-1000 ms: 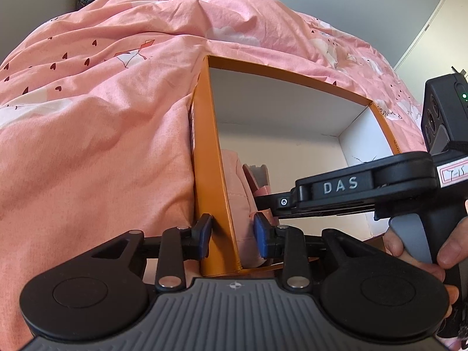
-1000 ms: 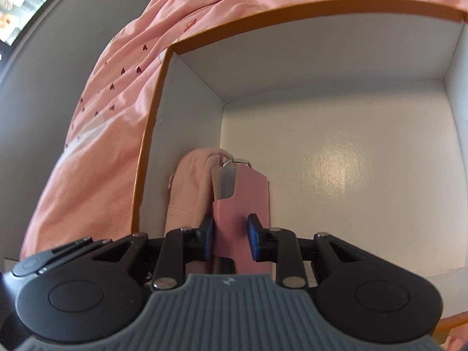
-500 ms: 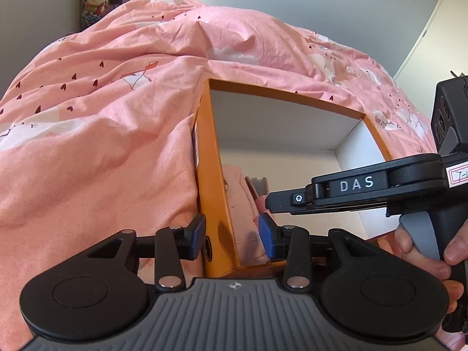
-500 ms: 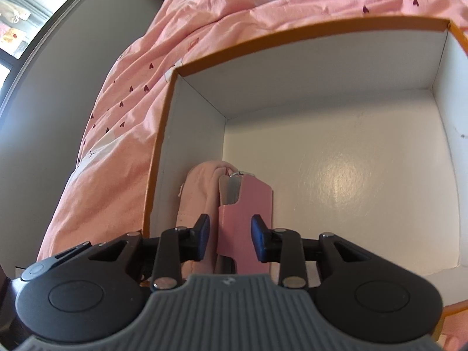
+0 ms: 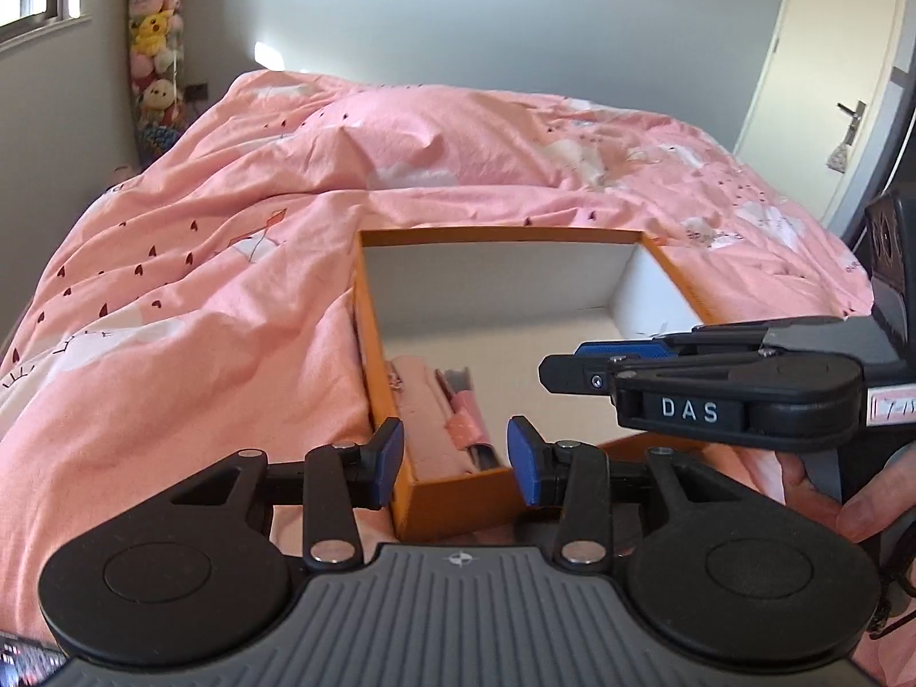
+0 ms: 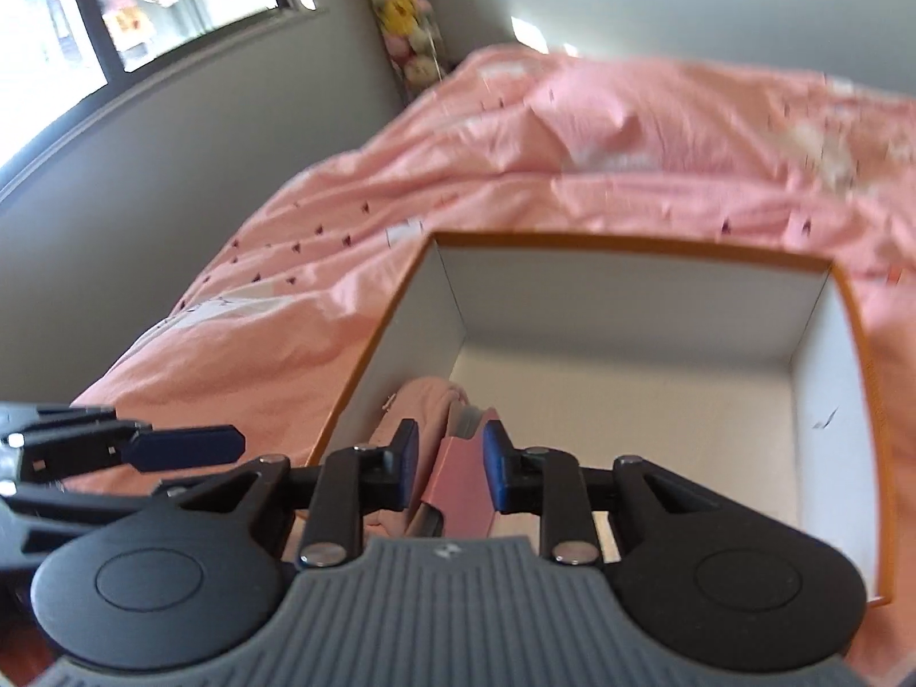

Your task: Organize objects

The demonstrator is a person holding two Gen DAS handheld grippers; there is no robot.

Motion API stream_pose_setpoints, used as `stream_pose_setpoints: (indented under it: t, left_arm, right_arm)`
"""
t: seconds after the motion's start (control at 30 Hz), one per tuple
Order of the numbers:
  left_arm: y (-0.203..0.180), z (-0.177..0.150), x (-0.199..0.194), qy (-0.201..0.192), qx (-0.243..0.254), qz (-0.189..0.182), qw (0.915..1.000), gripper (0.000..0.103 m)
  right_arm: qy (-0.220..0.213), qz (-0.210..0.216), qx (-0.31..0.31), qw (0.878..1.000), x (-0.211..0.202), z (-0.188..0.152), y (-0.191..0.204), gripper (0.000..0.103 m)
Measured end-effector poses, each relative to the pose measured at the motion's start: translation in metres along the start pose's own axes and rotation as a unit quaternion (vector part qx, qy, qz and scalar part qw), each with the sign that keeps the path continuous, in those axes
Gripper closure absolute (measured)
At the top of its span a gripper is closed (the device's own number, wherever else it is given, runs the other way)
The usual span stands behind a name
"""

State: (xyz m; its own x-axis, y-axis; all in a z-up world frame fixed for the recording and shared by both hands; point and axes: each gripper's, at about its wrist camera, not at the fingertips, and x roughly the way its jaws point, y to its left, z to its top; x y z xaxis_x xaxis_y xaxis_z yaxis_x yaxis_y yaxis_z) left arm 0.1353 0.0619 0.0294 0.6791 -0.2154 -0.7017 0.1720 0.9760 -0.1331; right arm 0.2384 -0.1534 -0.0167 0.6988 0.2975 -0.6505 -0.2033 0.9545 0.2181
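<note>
An orange box (image 5: 498, 236) with a white inside sits on the pink bedding. A folded pink cloth (image 5: 421, 418) and a pink case (image 5: 466, 429) lie against its left wall. My left gripper (image 5: 452, 458) hovers over the box's near left corner, jaws opening and holding nothing. My right gripper (image 5: 564, 360) hangs above the box floor, empty. In the right wrist view its jaws (image 6: 446, 464) are closing, and the pink case (image 6: 461, 486) shows between them but lies below in the box (image 6: 630, 243). The left gripper (image 6: 223, 452) shows at the left edge.
The pink duvet (image 5: 229, 315) with small hearts surrounds the box. A column of plush toys (image 5: 151, 57) stands in the far corner by a window (image 6: 143, 0). A white door (image 5: 830, 57) is at the right. A hand (image 5: 818, 492) holds the right gripper.
Both grippers rose and drew back from the box. The left one came off the box's left wall and widened. The right one let go of the pink case, which stayed inside.
</note>
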Motion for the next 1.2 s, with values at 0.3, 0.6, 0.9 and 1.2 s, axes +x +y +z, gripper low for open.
stream_pose_setpoints:
  t: [0.3, 0.6, 0.9, 1.2]
  left_arm:
    - [-0.019, -0.038, -0.010, 0.068, -0.008, -0.061, 0.9958, 0.056]
    - [-0.033, -0.095, 0.022, 0.148, 0.018, -0.089, 0.9848, 0.046]
    - [-0.039, -0.131, 0.052, 0.189, 0.008, -0.124, 0.9741, 0.040]
    - [-0.045, -0.137, 0.057, 0.195, 0.013, -0.132, 0.9718, 0.044]
  right_arm:
    - [0.003, -0.024, 0.026, 0.999, -0.057, -0.053, -0.007, 0.070]
    - [0.037, -0.044, 0.089, 0.994, -0.067, -0.104, -0.016, 0.065]
    - [0.063, -0.057, 0.082, 0.993, -0.060, -0.125, -0.012, 0.065]
    - [0.081, -0.059, 0.071, 0.992, -0.049, -0.130, -0.010, 0.065]
